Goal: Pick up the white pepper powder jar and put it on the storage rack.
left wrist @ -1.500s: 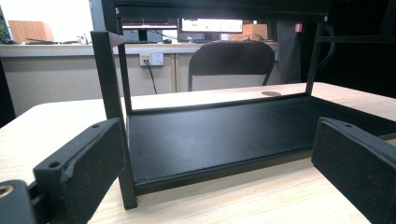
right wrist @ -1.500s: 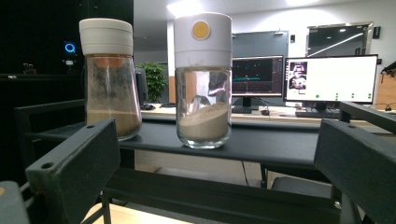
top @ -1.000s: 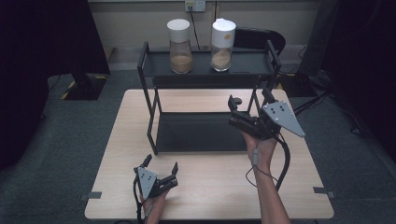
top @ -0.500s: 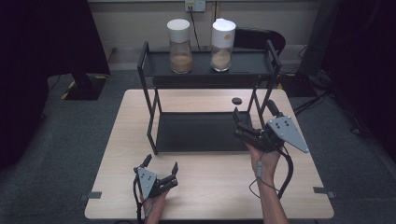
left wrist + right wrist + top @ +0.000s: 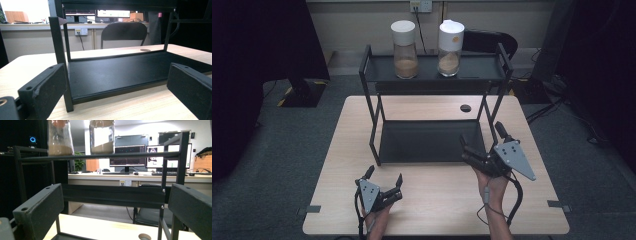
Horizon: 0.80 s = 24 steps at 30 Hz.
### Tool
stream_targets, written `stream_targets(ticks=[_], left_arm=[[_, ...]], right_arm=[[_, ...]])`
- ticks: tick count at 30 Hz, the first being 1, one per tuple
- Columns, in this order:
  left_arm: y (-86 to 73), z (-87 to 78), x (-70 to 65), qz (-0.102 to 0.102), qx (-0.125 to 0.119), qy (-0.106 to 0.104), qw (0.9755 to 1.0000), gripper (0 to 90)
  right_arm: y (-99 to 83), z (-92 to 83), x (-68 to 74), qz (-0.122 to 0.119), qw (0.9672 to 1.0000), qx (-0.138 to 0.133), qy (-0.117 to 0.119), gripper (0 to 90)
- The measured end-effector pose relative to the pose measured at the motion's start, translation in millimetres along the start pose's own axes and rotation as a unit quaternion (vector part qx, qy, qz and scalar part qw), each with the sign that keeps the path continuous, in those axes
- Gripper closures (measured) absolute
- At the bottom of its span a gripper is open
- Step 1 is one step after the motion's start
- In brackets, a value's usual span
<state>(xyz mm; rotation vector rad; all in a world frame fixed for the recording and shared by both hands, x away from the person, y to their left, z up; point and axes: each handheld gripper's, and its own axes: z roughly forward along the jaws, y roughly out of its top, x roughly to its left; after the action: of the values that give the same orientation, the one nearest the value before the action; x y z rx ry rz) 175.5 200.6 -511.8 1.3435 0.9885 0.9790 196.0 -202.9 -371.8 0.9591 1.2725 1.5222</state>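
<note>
A black two-tier metal rack (image 5: 432,141) stands on the light wooden table (image 5: 437,200). On its top shelf (image 5: 432,70) sit two clear jars with white lids, each part full of brown powder: the left jar (image 5: 404,49) and the right jar (image 5: 450,47). My left gripper (image 5: 384,177) rests near the front edge, open and empty, facing the rack's lower shelf (image 5: 117,72). Off the rack's front right corner my right gripper (image 5: 482,134) is held open and empty. In the right gripper view both jars (image 5: 59,137) (image 5: 102,136) rise above the top rail.
A round cable hole (image 5: 465,108) is set in the table behind the rack. A black chair (image 5: 487,42) stands beyond the table, with wall sockets (image 5: 422,6) above it. Grey carpet surrounds the table. Bare tabletop lies between the two grippers.
My right gripper has dropped from beside the rack's right post toward the table's front and come lower. The left gripper has stayed put.
</note>
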Motion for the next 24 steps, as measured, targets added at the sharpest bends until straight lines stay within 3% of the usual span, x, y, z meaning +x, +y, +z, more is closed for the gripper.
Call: stream_targets(ticks=[12,24], left_arm=[[0.0,0.0,0.1,0.000,0.000,0.000,1.0000,2.2],[0.0,0.0,0.0,0.000,0.000,0.000,1.0000,2.2]], right_arm=[[-19.6,-14.6,5.0,-0.006,0.9999,0.008,-0.002,0.0],[-36.9,-27.2,4.5,0.005,0.9997,0.024,-0.007,0.0]])
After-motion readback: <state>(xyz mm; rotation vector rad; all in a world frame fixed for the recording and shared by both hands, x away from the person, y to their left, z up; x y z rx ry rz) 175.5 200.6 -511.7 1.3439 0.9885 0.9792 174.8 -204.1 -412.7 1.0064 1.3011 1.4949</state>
